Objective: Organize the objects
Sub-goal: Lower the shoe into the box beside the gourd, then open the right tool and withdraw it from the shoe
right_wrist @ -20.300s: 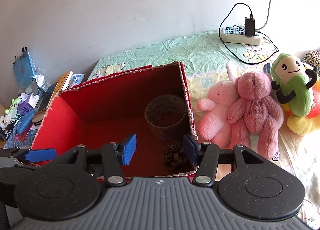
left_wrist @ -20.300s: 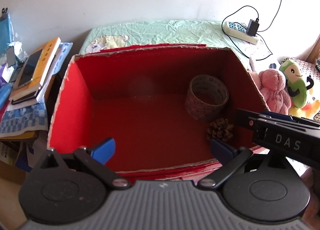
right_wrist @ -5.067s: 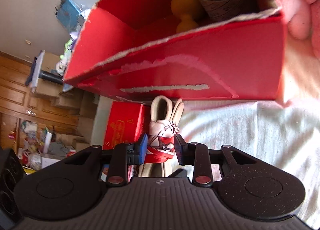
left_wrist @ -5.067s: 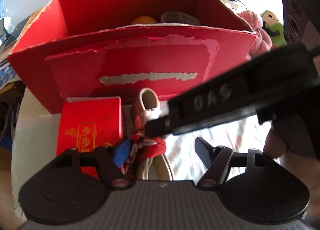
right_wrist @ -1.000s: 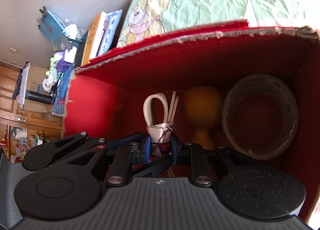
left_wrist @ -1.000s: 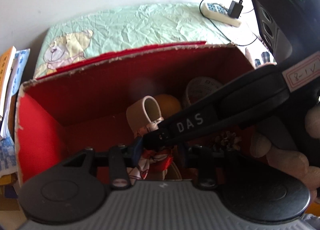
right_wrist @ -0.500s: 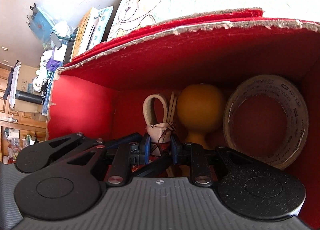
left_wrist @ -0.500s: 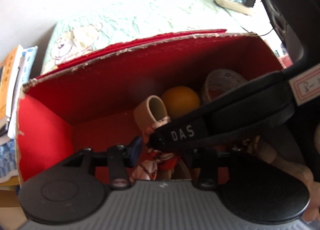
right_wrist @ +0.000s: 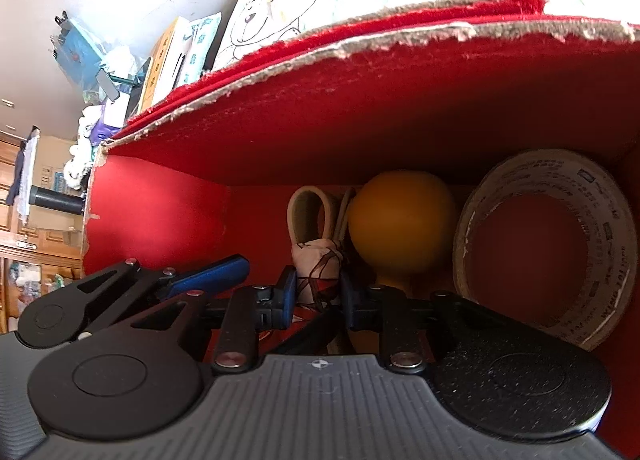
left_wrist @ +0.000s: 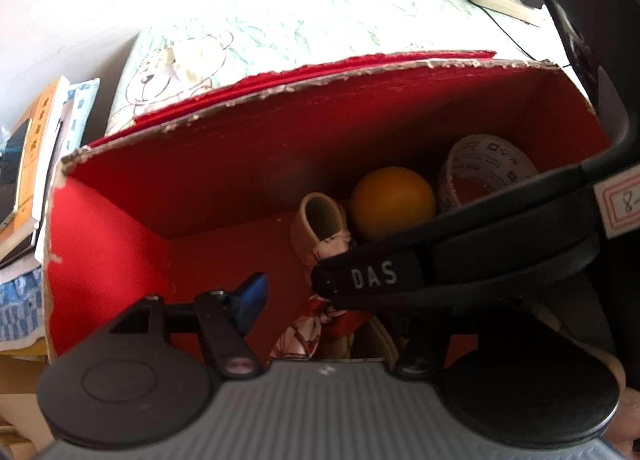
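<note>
Both tools reach down into the open red box [left_wrist: 120, 220], which stands on a bed with a pale green bear-print sheet [left_wrist: 208, 48]. The right tool [right_wrist: 318, 296] is clamped on a cream sandal [right_wrist: 310, 228] at its red-patterned cloth wrap, blue pads pressing on both sides; its jaws are narrow and tightening slightly. The sandal's looped end points toward the far wall of the box.

The left tool [left_wrist: 332, 300] is opening. Its left blue pad [left_wrist: 252, 296] stands clear of the sandal [left_wrist: 320, 220], which lies between the jaws without that pad touching it; the other finger is hidden behind the black arm of the right tool crossing from the right.

Just right of the sandal, touching or nearly so, sits an orange ball-shaped thing [right_wrist: 400, 224], and right of that a roll of printed tape [right_wrist: 548, 244] lies against the box's right wall. Books [left_wrist: 36, 156] are stacked beyond the box's left side.
</note>
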Motion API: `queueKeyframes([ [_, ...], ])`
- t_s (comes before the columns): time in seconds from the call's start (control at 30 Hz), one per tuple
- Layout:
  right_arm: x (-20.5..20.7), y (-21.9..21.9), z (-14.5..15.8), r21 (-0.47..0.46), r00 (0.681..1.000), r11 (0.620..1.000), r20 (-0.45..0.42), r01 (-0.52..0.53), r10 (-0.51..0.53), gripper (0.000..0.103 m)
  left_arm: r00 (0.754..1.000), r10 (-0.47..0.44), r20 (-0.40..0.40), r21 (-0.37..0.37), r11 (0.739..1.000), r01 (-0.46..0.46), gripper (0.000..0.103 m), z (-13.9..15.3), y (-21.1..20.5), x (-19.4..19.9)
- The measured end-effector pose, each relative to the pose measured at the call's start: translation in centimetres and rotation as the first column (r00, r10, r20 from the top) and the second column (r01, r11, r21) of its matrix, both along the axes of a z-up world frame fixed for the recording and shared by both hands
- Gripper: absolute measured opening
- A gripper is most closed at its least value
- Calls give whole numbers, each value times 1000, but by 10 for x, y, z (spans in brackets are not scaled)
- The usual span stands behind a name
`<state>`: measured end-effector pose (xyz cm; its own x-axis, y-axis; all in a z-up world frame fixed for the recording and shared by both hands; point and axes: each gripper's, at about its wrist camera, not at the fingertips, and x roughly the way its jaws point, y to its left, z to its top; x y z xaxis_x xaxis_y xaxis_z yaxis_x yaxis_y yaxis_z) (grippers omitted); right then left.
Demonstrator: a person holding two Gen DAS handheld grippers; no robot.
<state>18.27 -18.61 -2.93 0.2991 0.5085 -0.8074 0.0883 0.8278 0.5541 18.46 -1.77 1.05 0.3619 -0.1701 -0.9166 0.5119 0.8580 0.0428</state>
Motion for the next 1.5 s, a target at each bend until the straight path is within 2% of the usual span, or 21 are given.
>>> queueKeyframes([
  [0.57,2,-7,-3,33,1000,999,5,-6,6,24,997,76,-19,55,996,-75,83,3,-1,-1],
  [0.63,2,-5,-3,47,1000,999,6,-2,1,26,995,90,-28,56,994,-89,86,0,2,11],
  [0.77,2,-8,-2,71,1000,997,12,13,-14,26,994,102,-44,49,994,-100,88,1,4,13],
  [0.93,1,-4,0,50,1000,999,27,10,-12,26,994,106,-39,48,993,-104,90,4,4,12],
  [1.0,-1,-2,4,34,998,999,53,18,-20,26,993,111,-45,37,993,-109,90,5,6,13],
  [1.07,-4,-3,11,23,995,999,93,27,-29,31,991,117,-59,21,993,-116,91,7,-1,22],
  [1.17,-7,-4,16,42,993,998,106,55,-59,31,989,124,-74,4,992,-124,91,4,5,28],
  [1.27,-12,-2,27,5,986,997,147,82,-82,30,991,121,-65,4,993,-121,91,6,3,24],
  [1.3,-14,-1,31,-5,983,996,162,84,-82,30,991,120,-62,4,993,-120,91,6,2,9],
  [1.5,-15,14,37,-87,971,991,224,104,-83,30,993,110,-43,9,994,-110,91,-3,6,13],
])
